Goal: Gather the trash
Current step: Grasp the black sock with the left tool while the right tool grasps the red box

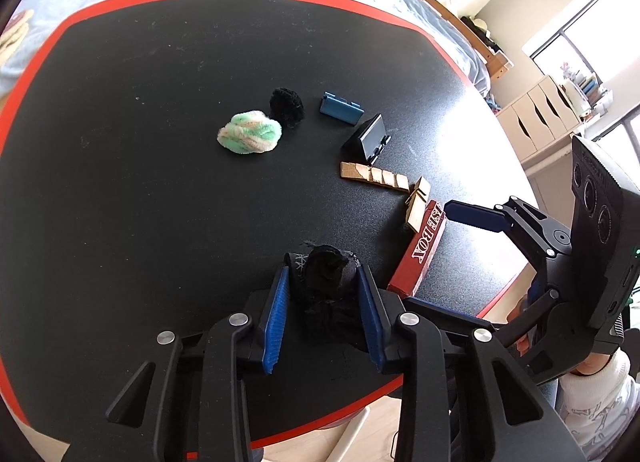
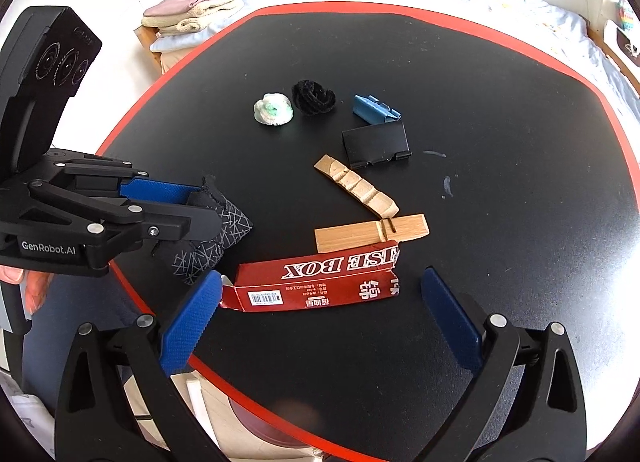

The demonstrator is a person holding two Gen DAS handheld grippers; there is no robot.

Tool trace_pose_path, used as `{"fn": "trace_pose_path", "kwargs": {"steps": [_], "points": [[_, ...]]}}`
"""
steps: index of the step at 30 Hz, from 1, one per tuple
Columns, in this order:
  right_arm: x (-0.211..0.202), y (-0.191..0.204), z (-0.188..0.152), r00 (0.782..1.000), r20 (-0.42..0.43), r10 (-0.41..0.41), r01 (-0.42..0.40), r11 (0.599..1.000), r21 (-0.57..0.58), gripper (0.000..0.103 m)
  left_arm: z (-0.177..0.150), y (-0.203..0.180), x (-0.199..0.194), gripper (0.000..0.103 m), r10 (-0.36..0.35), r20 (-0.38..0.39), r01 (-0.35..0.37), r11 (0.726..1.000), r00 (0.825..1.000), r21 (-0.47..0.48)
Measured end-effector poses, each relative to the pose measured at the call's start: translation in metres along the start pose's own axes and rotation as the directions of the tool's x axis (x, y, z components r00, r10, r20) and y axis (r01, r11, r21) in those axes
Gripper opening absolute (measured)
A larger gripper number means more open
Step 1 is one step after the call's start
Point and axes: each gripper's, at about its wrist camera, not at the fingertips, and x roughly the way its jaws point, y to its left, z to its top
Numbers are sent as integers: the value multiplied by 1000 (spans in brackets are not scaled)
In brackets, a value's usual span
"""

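Left gripper (image 1: 326, 302) clenched on black patterned pouch (image 2: 216, 230) over table's (image 2: 500, 242) near-left edge. Right gripper (image 2: 320, 318) spread wide, straddling flattened red box (image 2: 312, 286) near same edge.

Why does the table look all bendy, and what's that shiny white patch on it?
Both wrist views use fisheye lenses, so the table's red edge curves. In the left wrist view, window light glares white on the table by the red box; in the right wrist view, glare whitens its right side.

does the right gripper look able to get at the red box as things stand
Probably yes: the right gripper is open, its fingers either side of the flattened red box, nothing between. The left gripper holds a black cloth aside.
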Motion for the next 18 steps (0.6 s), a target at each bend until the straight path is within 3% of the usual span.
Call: {"fn": "trace_pose_path", "kwargs": {"steps": [7,11,18], "points": [[3,6,-1,1000,-1,-21,21,1000,-19,98,-1,0,-2,29,-12,9,12,1000,1000,1],[1,5,-2,999,14,-29,30,999,-14,84,-2,1,-3,29,-15,14,15,1000,1000,-3],[-1,5,-1,1000,22,-18,18,1000,-20,78,-3,-1,-4,28,-13,20,14,1000,1000,-1]]}}
